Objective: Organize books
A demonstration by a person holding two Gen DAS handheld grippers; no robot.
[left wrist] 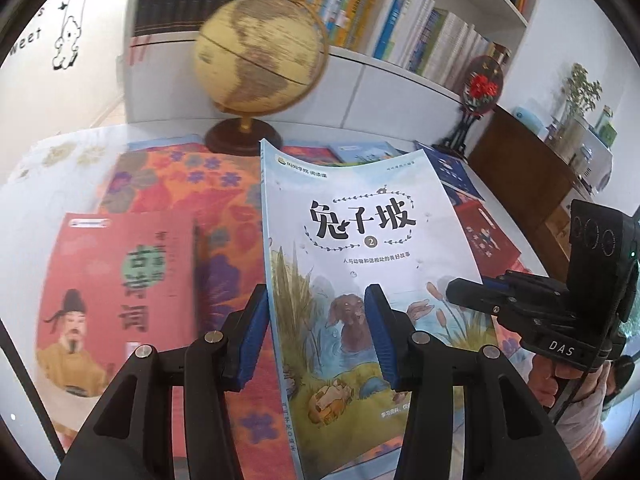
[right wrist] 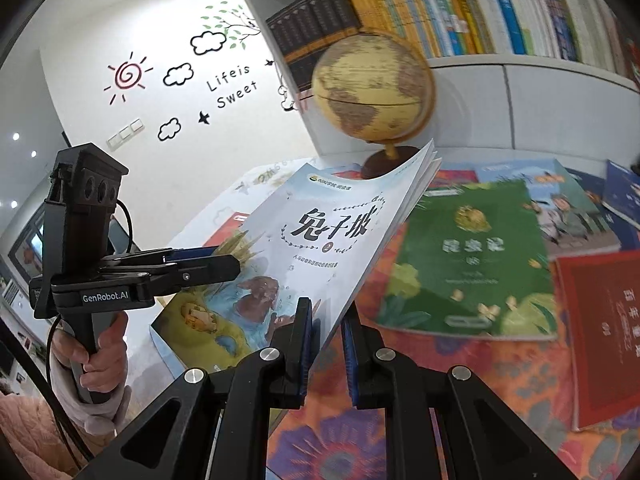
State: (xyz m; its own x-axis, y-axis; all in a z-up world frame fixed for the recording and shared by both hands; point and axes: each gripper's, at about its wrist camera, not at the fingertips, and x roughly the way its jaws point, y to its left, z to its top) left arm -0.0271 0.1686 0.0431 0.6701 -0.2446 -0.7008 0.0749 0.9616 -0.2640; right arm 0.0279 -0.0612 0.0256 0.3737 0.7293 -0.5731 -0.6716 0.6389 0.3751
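The pale blue book point(left wrist: 360, 248) is held clear of the table point(left wrist: 28, 216), above the flowered cloth point(left wrist: 224, 208), and is carried by both devices at once. The right hand-held gripper point(right wrist: 326, 344) is closed on the book's open page edge, near its lower corner. The left hand-held gripper point(left wrist: 316, 336) is seen partly closed across the spine side, one pad under the book and one on the cover; whether both pads truly press cannot be settled from this view. The book's long axis runs away from both hands, toward the globe point(left wrist: 260, 52) and the bookshelf point(left wrist: 420, 32) behind it. Other books, among them a red book point(left wrist: 116, 300) and a green book point(right wrist: 468, 260), lie flat below. Both hands are judged about equally near.
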